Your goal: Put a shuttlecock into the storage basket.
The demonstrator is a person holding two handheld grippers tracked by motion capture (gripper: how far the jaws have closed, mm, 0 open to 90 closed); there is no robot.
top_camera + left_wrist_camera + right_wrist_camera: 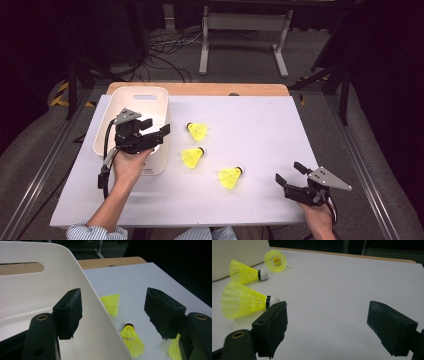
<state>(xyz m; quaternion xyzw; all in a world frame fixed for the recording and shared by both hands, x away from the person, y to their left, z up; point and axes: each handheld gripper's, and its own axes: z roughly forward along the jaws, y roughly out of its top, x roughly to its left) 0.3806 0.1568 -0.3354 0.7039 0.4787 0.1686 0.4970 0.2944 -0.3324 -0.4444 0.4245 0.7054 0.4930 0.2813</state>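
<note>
Three yellow shuttlecocks with white corks lie on the white table top: one (197,131) near the bin, one (192,157) in the middle, one (230,177) nearest the front. My left gripper (156,126) hovers over the right wall of the white bin (145,95), open. In the left gripper view its jaws (116,307) straddle that wall (100,322), one inside, one outside, with nothing held. My right gripper (289,172) rests open at the front right. In the right gripper view its jaws (332,322) face bare table, and the nearest shuttlecock (244,302) lies just beyond the left jaw.
The bin has a slot handle (21,267) in its far wall. A wooden strip (200,89) shows along the table's back edge. Metal frames, cables and a stand (245,30) are on the floor beyond.
</note>
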